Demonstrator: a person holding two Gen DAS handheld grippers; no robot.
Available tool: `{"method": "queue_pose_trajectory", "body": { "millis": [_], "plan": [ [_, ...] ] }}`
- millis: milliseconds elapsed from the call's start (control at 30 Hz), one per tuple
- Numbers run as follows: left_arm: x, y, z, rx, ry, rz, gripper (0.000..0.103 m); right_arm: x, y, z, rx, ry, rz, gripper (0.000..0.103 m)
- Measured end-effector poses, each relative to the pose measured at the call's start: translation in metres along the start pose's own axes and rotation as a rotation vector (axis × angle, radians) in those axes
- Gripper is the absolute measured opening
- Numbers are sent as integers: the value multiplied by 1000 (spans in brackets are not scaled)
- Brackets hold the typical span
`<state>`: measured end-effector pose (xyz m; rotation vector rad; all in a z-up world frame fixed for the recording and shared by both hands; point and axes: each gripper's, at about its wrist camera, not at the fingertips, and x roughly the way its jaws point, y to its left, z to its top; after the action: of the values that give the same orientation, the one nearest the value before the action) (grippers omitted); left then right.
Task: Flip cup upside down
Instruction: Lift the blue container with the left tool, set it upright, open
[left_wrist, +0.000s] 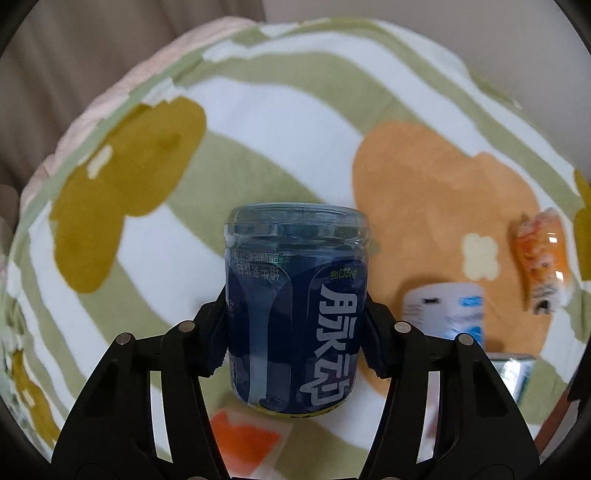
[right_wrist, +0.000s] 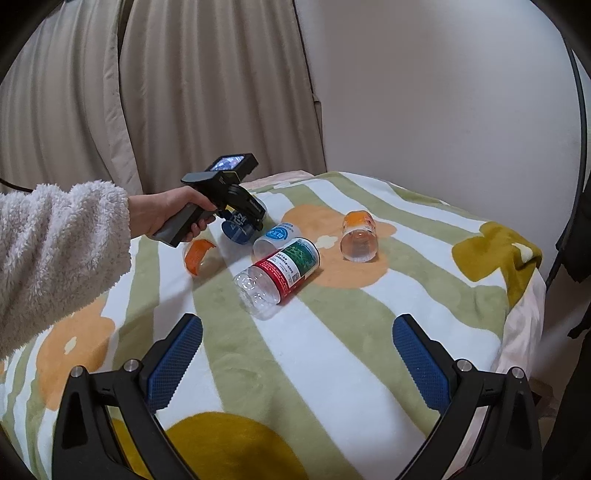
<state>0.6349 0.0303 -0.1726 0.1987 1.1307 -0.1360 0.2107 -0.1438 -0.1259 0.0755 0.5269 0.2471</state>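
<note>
The left gripper (left_wrist: 295, 332) pinches a dark blue cup (left_wrist: 295, 306), a cut-off plastic bottle with white Chinese characters on its label, its two black fingers (left_wrist: 210, 343) pressed against the cup's sides. In the left wrist view the cup fills the lower middle of the frame, its clear rim pointing away toward the top of the picture, over a fleece blanket (left_wrist: 288, 122) striped green and white with orange and mustard flowers. From the right wrist view the same cup (right_wrist: 238, 227) sits left of centre, just above the blanket (right_wrist: 332, 332), held by the left gripper (right_wrist: 247, 218), whose handle a hand (right_wrist: 173, 214) in a fluffy white sleeve (right_wrist: 55, 251) grasps.

The right gripper (right_wrist: 297, 354) hangs over the blanket at the bottom of the frame, its blue-padded fingers (right_wrist: 177, 358) spread wide with nothing between them.

Other cut bottles lie near the held cup: an orange piece (right_wrist: 197, 254) just below the hand, a light blue-labelled cup (right_wrist: 275, 240) on its side, a clear bottle with a red and green label (right_wrist: 280, 275) lying touching it, and an orange-topped clear cup (right_wrist: 358, 240) tilted at the right. Beige curtains (right_wrist: 184, 92) and a pale wall (right_wrist: 443, 92) fill the top.
</note>
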Motion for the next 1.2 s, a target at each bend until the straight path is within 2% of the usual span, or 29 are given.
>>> {"method": "queue_pose_trajectory", "body": {
  "millis": [267,400,533,600,700,867,1000,1200],
  "plan": [
    [-96,-30,-30,98,-87,-24,55,-38,3,15,33,-47,-8,103],
    [-146,-56,-73,130,-125,-65,55,-60,4,19,32,-54,-26,103],
    [-175,-85,-126,144,-126,-107,55,-81,4,18,17,-68,-47,103],
    [-179,-100,-151,151,-100,-139,55,-89,4,17,15,-66,-49,103],
    [-177,-125,-183,176,-66,-141,55,-97,3,14,12,-52,-53,103],
    [-158,-151,-218,180,-20,-162,55,-107,3,6,-4,-32,-59,103],
    [-131,-169,-236,201,44,-168,55,-116,2,0,-22,-26,-71,103],
    [-96,-179,-240,217,128,-158,55,-118,-3,-5,-20,-16,-105,103]
  ]
}}
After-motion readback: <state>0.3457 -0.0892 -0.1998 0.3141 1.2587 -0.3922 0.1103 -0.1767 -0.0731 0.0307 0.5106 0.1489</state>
